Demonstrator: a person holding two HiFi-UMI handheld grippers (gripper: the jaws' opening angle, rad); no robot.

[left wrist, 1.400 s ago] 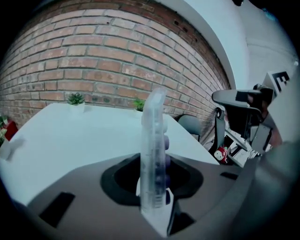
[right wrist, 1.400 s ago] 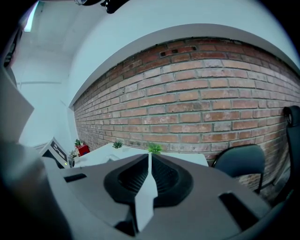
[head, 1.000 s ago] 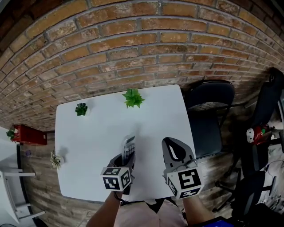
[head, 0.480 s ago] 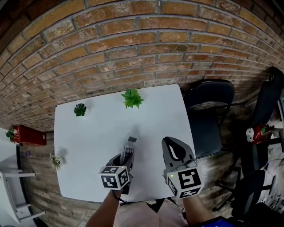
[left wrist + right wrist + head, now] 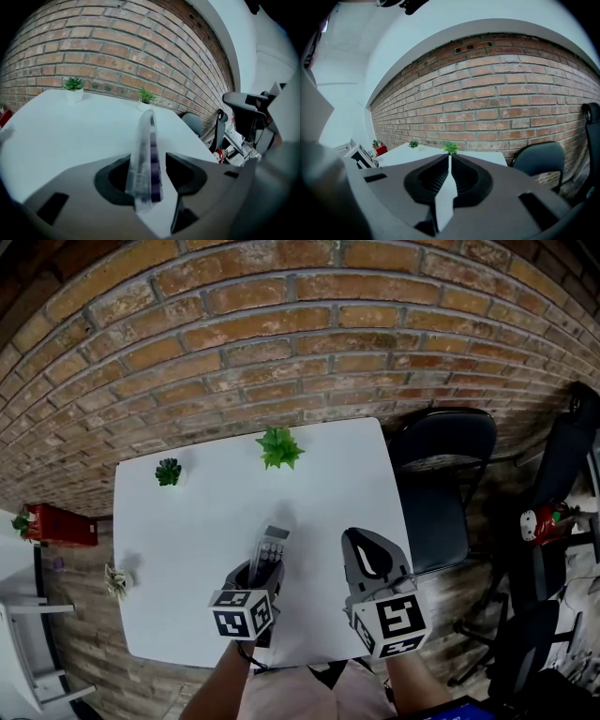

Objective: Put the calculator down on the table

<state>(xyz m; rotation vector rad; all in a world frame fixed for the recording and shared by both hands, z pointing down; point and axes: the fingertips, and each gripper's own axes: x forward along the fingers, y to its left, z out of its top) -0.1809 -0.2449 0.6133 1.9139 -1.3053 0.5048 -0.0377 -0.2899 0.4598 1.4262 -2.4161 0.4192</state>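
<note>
Though left gripper [image 5: 147, 157] fingers just widened, calculator [image 5: 145, 131] sits between them, near end hidden, right gripper [image 5: 449, 157] closed.

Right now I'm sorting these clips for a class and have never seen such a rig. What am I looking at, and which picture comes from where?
No robot is involved: a person holds a two-jaw gripper in each hand. The head view looks down from a camera on the person's head. The other two views come from cameras riding on the grippers. Small potted plants stand on the white table, which sits by a brick wall with a chair beside it. The left gripper has the calculator on edge between its jaws. They have just been opening, and a gap shows on one side. Whether the calculator rests on the table, I cannot tell. The right gripper is shut and empty.
</note>
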